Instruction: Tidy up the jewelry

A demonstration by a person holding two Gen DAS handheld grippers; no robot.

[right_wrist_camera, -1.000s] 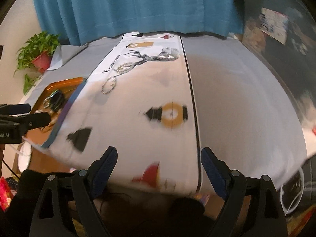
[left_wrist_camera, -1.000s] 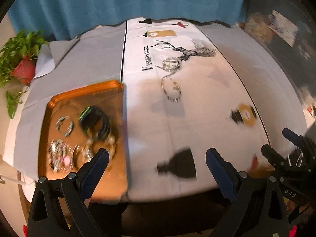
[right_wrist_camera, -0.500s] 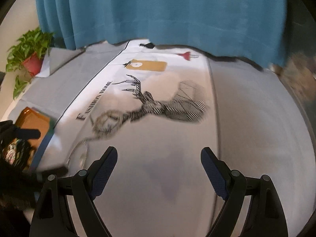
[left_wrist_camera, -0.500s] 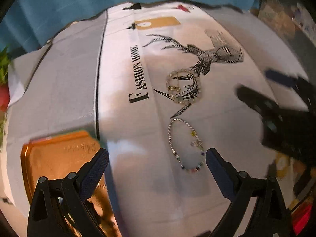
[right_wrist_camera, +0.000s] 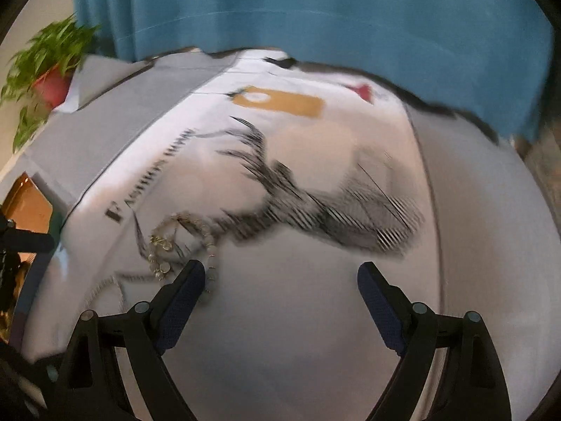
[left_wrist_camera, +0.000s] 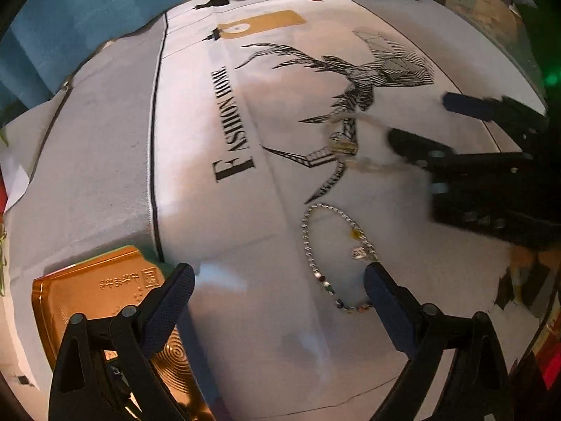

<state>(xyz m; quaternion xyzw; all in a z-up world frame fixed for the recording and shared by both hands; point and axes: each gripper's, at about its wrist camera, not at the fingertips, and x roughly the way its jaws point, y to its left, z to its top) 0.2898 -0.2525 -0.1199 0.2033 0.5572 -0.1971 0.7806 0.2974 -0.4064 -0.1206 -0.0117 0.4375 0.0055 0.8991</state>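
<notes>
A silver chain bracelet [left_wrist_camera: 315, 249] with coloured beads lies on the printed tablecloth just ahead of my left gripper [left_wrist_camera: 278, 286], which is open and empty. A gold and pearl bracelet [left_wrist_camera: 345, 147] lies farther on the deer print; it also shows in the right wrist view [right_wrist_camera: 175, 236]. My right gripper [right_wrist_camera: 280, 286] is open and empty, its left fingertip close beside that bracelet; from the left wrist view the right gripper [left_wrist_camera: 424, 122] reaches in from the right. An orange tray [left_wrist_camera: 87, 291] sits at lower left.
The tablecloth [left_wrist_camera: 217, 210] has grey side panels and a deer print. A potted plant [right_wrist_camera: 49, 73] stands at the far left table corner. A blue curtain [right_wrist_camera: 298, 10] hangs behind the table. The tray's edge shows at the left [right_wrist_camera: 28, 200].
Both grippers moved forward over the table towards the two bracelets. The tray slid from ahead of the left gripper to its lower left. The right gripper came up beside the gold bracelet.
</notes>
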